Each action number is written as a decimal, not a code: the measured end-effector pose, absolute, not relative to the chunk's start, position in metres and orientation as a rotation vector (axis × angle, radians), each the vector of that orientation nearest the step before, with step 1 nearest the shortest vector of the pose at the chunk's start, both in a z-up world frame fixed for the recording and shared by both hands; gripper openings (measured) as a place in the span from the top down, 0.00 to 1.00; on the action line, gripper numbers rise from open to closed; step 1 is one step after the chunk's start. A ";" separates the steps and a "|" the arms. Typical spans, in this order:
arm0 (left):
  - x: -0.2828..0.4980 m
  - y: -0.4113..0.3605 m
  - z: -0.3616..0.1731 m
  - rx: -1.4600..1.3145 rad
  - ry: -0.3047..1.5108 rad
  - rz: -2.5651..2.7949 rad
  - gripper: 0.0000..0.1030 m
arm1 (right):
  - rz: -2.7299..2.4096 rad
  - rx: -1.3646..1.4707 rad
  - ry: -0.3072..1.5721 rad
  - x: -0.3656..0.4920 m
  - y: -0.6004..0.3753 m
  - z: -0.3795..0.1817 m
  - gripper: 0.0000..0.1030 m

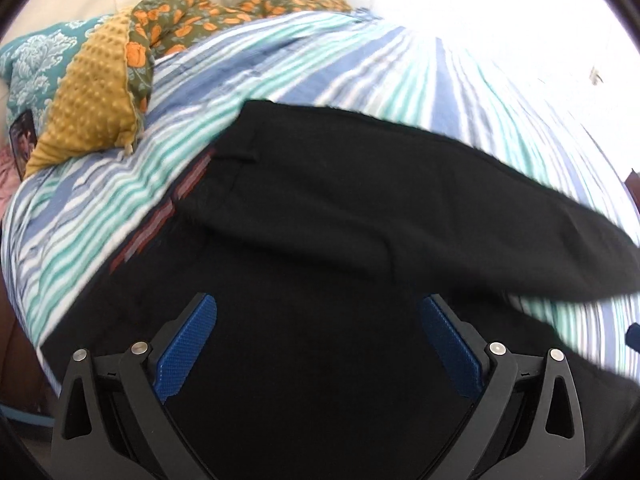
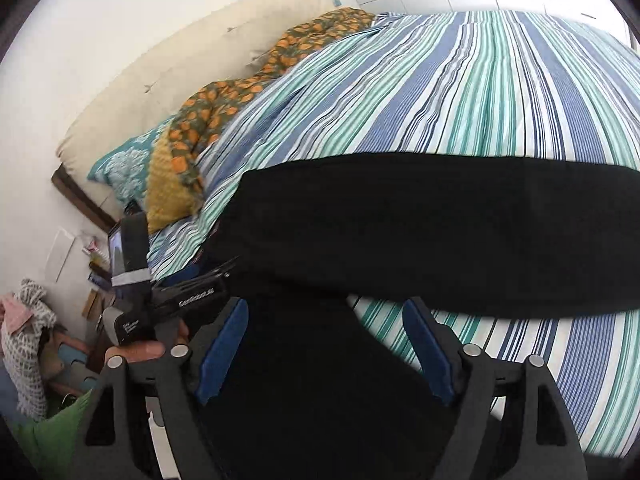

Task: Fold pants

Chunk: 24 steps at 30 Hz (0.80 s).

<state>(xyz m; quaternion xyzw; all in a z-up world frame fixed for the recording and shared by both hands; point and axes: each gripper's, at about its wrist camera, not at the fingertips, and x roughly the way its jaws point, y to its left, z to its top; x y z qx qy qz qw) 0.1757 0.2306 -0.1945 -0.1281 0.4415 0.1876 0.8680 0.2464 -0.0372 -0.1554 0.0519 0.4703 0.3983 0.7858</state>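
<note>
Black pants point(image 1: 360, 208) lie on a bed with a blue, teal and white striped cover point(image 1: 120, 184). One dark layer is laid across another, and a red striped waistband lining point(image 1: 160, 220) shows at the left edge. My left gripper point(image 1: 319, 312) hovers over the lower layer, its blue pads point(image 1: 188, 344) wide apart and gripping nothing. In the right wrist view the pants point(image 2: 440, 232) stretch across the cover point(image 2: 480, 92). My right gripper point(image 2: 324, 316) is open above the dark cloth. A person's hand point(image 2: 138, 350) holds the left tool's black body point(image 2: 192, 298) at the pants' left end.
A mustard dotted blanket point(image 1: 92, 96) with an orange flower print and a teal pillow point(image 1: 36, 64) lie at the head of the bed by a cream headboard point(image 2: 180, 80). Beside the bed are piled clothes point(image 2: 28, 320) and a green item point(image 2: 52, 428).
</note>
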 end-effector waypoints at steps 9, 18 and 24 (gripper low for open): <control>0.160 0.177 -0.181 -0.046 0.936 0.271 0.01 | 0.720 0.133 1.182 0.174 -0.105 -0.187 0.19; 0.239 0.296 -0.213 -0.205 0.966 0.566 0.00 | 0.795 0.077 0.961 0.272 -0.038 -0.129 0.19; 0.224 0.329 -0.236 -0.415 0.875 0.483 0.00 | 0.936 0.139 1.034 0.326 0.058 -0.161 0.19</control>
